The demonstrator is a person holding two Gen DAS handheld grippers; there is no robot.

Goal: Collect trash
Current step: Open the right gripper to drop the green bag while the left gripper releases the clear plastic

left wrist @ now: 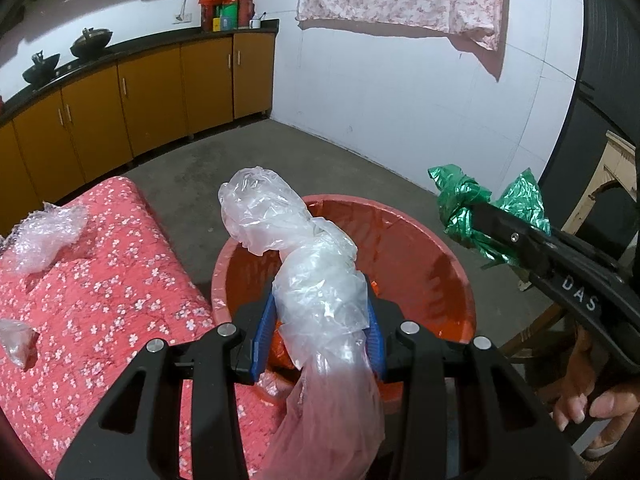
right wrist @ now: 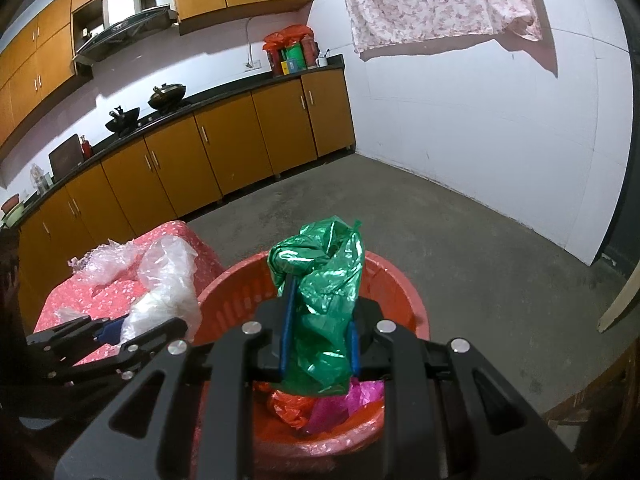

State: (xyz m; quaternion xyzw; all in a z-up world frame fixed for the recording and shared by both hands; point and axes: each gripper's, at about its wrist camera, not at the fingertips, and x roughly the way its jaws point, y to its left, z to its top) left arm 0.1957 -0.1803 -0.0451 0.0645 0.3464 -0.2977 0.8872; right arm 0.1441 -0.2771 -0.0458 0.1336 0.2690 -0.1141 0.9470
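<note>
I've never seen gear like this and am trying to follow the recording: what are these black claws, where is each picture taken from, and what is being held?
No robot here: a person holds a two-finger gripper in each hand, and each gripper carries a wide-angle camera looking along its fingers. One picture comes from the left gripper, which is shut on a crumpled clear plastic bag. The other comes from the right gripper, shut on a crumpled green plastic bag. Both hang over a red bin that already holds orange and pink plastic scraps. Beside it, a pink floral cloth covers a surface where bubble wrap and a small clear scrap lie.
</note>
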